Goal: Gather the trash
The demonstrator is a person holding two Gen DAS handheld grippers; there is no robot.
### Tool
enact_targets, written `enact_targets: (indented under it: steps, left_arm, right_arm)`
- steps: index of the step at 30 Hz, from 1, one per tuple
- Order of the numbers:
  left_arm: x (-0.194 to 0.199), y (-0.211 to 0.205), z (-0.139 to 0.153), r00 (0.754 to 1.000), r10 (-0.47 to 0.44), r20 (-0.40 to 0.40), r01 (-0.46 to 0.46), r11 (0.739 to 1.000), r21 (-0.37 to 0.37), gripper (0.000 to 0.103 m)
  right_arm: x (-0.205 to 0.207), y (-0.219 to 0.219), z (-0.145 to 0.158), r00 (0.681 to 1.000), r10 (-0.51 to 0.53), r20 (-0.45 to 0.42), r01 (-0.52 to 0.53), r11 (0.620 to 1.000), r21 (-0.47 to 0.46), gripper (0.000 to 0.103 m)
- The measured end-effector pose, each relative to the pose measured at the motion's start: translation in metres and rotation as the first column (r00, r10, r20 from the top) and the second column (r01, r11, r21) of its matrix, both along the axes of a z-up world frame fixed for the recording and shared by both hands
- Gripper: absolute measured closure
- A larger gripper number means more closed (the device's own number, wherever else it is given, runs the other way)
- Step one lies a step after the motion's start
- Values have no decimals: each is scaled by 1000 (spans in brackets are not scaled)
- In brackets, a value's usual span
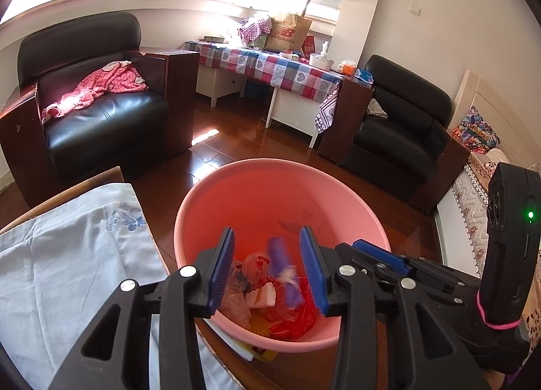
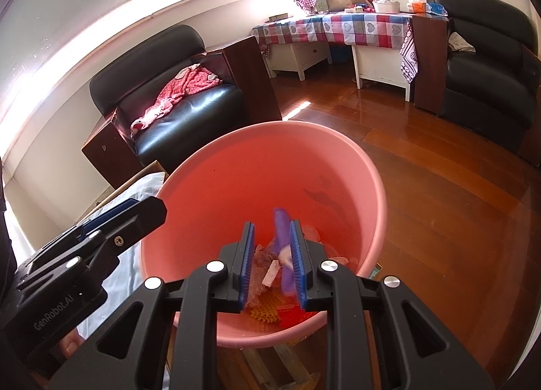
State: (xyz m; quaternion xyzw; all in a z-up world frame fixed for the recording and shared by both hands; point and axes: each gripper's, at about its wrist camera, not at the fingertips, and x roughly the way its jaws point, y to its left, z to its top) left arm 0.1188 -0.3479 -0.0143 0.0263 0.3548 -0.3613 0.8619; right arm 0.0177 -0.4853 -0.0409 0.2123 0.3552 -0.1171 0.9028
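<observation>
A pink plastic basin (image 1: 257, 194) holds several pieces of trash: clear wrappers, a white scrap, red packaging (image 1: 297, 319). A blurred purple wrapper (image 1: 284, 271) is in the air above the trash, between the open fingers of my left gripper (image 1: 267, 268). In the right wrist view the basin (image 2: 236, 180) fills the middle and the purple wrapper (image 2: 283, 248) is blurred next to the right pad of my right gripper (image 2: 270, 265), whose jaws stand apart; no grip on it is evident. The right gripper also shows in the left wrist view (image 1: 382, 256), beside the basin. The left gripper also shows in the right wrist view (image 2: 135, 212).
A pale blue cloth (image 1: 67, 254) lies on the bed at the left. Two black armchairs (image 1: 101, 113) (image 1: 399, 140) stand on the wood floor (image 2: 439, 204). A table with a checked cloth (image 1: 270, 65) carries a paper bag. A book lies under the basin.
</observation>
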Motion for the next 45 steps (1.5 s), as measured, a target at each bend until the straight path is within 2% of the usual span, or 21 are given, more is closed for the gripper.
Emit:
enact_targets:
  steps: [4, 5, 6, 8, 19, 21, 22, 24, 26, 34, 45]
  left_arm:
    - [-3, 3, 4, 1000, 8, 1, -8, 1000, -3, 56]
    - [-4, 4, 5, 1000, 10, 4, -10, 1000, -4, 53]
    - [-6, 6, 7, 1000, 14, 10, -14, 1000, -9, 52]
    - [-8, 8, 10, 1000, 18, 23, -17, 1000, -16, 51]
    - [-23, 16, 26, 998, 19, 59, -18, 999, -33, 43]
    - [-25, 19, 29, 998, 24, 65, -22, 999, -34, 36]
    - [-27, 21, 31, 997, 29, 68, -27, 999, -35, 36]
    - [-32, 24, 34, 997, 36, 71, -33, 999, -39, 36]
    - [-36, 29, 37, 996, 49, 76, -47, 998, -37, 35]
    - [-53, 53, 49, 989, 109, 100, -105, 993, -51, 35]
    - [-84, 87, 67, 975, 156, 160, -144, 986, -79, 35]
  right_arm:
    - [-2, 2, 1, 1000, 10, -2, -10, 1000, -6, 81]
    - [-2, 3, 1, 1000, 12, -5, -12, 1000, -5, 76]
    - [-3, 4, 1, 1000, 15, -5, -15, 1000, -3, 62]
    - [-6, 6, 3, 1000, 18, 5, -18, 1000, 3, 55]
    - [-20, 17, 15, 999, 39, 32, -38, 999, -16, 55]
    - [-22, 20, 18, 998, 48, 31, -47, 999, -26, 54]
    - [-23, 21, 19, 998, 54, 27, -53, 998, -29, 54]
    - [-26, 24, 21, 998, 60, 29, -59, 998, -33, 45]
    - [-30, 27, 24, 997, 65, 41, -63, 997, -42, 43]
    - [-43, 47, 41, 993, 82, 84, -72, 991, -111, 43]
    - [-54, 68, 55, 988, 105, 112, -88, 986, -144, 43]
